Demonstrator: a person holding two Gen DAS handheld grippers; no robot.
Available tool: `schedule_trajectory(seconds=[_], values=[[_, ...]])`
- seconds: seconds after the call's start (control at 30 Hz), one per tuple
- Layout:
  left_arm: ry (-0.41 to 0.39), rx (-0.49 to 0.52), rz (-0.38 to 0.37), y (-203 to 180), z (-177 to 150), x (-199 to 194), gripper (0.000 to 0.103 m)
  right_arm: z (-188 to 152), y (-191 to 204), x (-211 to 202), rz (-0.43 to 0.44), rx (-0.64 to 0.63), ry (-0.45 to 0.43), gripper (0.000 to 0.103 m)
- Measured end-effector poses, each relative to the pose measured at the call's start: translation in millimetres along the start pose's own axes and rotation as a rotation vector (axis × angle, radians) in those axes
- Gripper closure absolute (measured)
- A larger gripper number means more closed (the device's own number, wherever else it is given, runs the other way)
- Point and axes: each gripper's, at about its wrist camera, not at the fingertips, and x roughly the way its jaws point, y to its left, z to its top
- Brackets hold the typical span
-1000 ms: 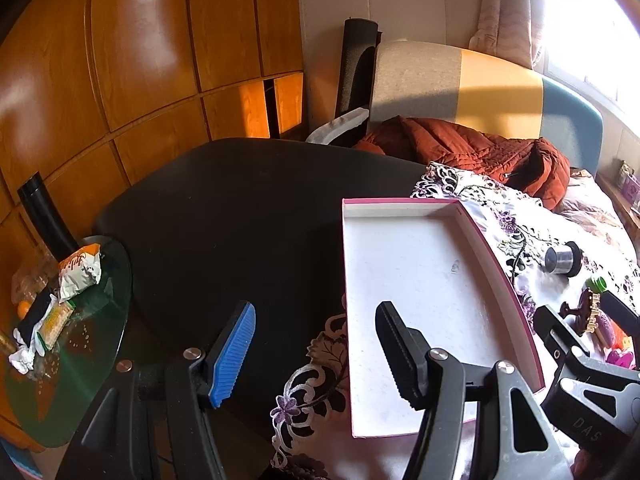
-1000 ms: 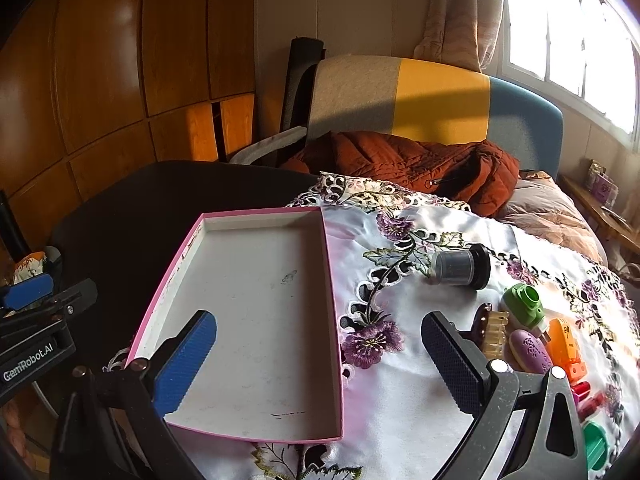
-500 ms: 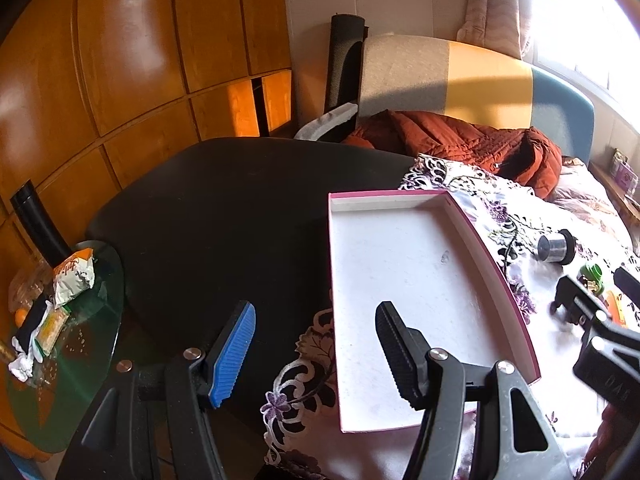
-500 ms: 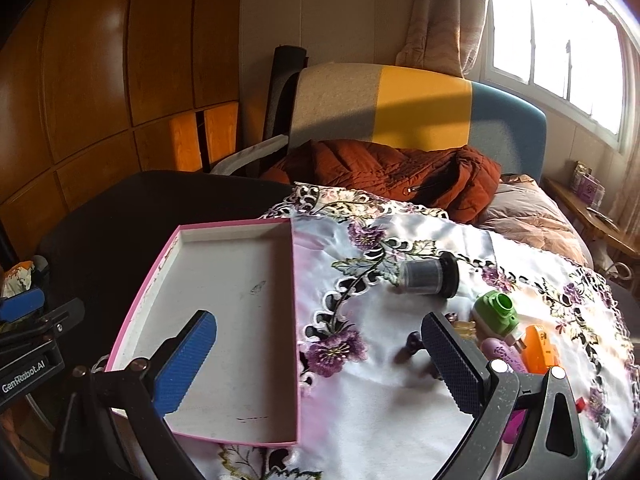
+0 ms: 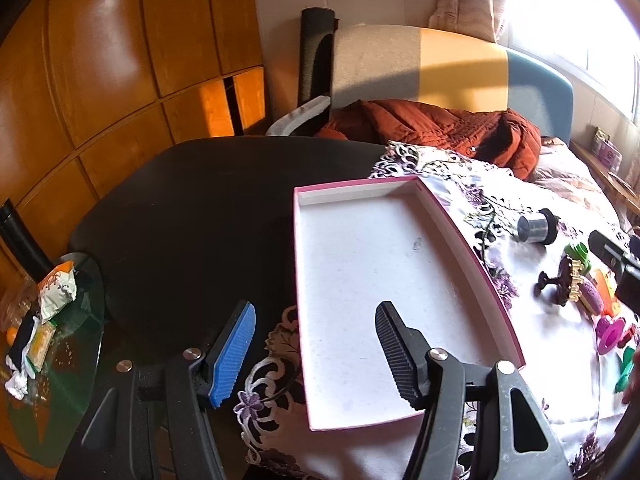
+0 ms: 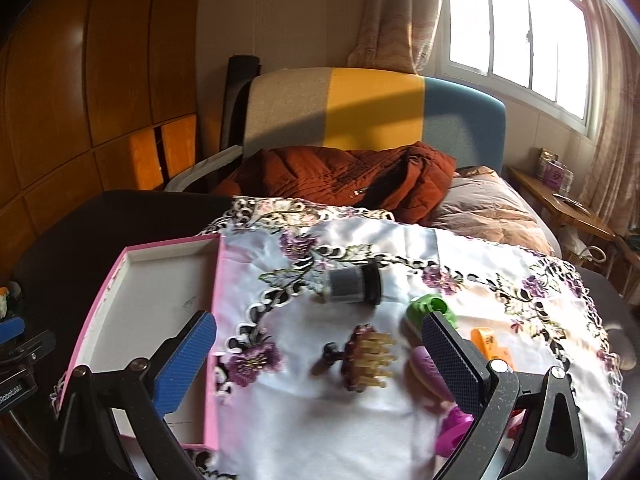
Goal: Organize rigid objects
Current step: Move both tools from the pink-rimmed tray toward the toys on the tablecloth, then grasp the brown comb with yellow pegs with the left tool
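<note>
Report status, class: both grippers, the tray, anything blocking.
Left gripper open, empty, over pink tray. Right gripper open, empty, above brown brush. Tray holds nothing. Nothing in the way.

Ahead of my left tongs, the tray (image 5: 384,280) looks like matt paperboard. Between my right tongs, satiny cloth (image 6: 320,420); beyond, glossy wood panels (image 6: 100,80). Massager (image 6: 366,356) probably plastic.

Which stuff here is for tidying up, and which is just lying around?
For tidying: pink tray, dark jar, brown comb, green toy, purple toy, orange toy.

Lying about: red jacket, snack bag.
</note>
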Motion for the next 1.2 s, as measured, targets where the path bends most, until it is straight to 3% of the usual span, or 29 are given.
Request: schedule_trajectory(seconds=[0.1,0.23,0.3,0.43,0.53,0.63,0.87,0.97,1.03,1.2], values=[[0.009,0.021,-0.049,-6.3,0.8,1.6,0.04,3.3,-24.7,1.2,-0.026,0.031,0.01,0.0],[0.034,0.06,-0.219,-19.9,1.0,3.1,0.04,6.2,-63.8,2.2,-0.068,0.087,0.022,0.0],[0.059,0.099,-0.258,-31.2,0.5,4.1,0.04,6.7,-90.5,5.8,-0.091,0.136,0.032,0.0],[0.08,0.207,-0.325,-67.8,-1.6,4.3,0.04,1.9,-151.0,17.6,-0.156,0.26,0.063,0.0],[0.099,0.216,-0.425,-87.9,4.0,4.2,0.04,-9.3,-192.4,27.7,-0.217,0.357,0.091,0.0],[0.122,0.237,-0.471,-110.4,12.0,8.6,0.04,-21.6,-228.3,33.9,-0.201,0.534,0.115,0.0],[0.194,0.32,-0.559,-171.6,21.7,26.8,0.037,-28.8,-237.8,34.1,-0.151,0.637,0.124,0.0],[0.215,0.359,-0.58,-199.2,22.5,38.9,0.028,-30.5,-239.3,36.4,-0.129,0.659,0.126,0.0],[0.231,0.381,-0.593,-211.9,22.2,44.9,0.028,-30.6,-239.7,37.3,-0.121,0.663,0.124,0.0],[0.175,0.453,-0.572,-249.4,27.7,61.1,0.028,-29.7,-240.0,35.4,-0.109,0.667,0.112,0.0]])
